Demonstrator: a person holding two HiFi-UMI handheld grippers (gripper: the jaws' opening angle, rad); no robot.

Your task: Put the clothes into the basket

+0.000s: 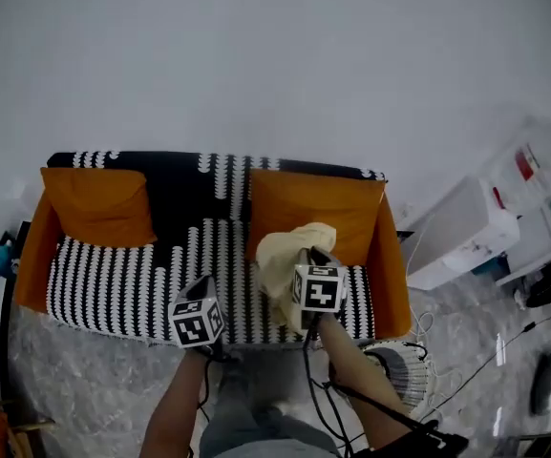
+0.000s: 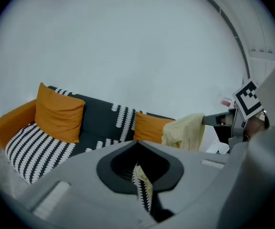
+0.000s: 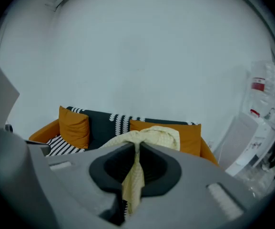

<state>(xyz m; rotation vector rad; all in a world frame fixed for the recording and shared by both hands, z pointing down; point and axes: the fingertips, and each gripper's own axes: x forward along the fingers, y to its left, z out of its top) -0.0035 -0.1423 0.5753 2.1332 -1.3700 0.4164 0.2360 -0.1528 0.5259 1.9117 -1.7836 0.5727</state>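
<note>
The right claw is pinched shut on a yellow cloth, which hangs above the sofa. In the head view the basket sits on the floor at the claw's 5 o'clock, nearer the right hand. The left claw is narrow and apparently empty.

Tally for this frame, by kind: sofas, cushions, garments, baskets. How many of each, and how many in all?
Sofa: 1
Orange cushions: 2
Yellow garment: 1
White wire basket: 1
Total: 5
</note>
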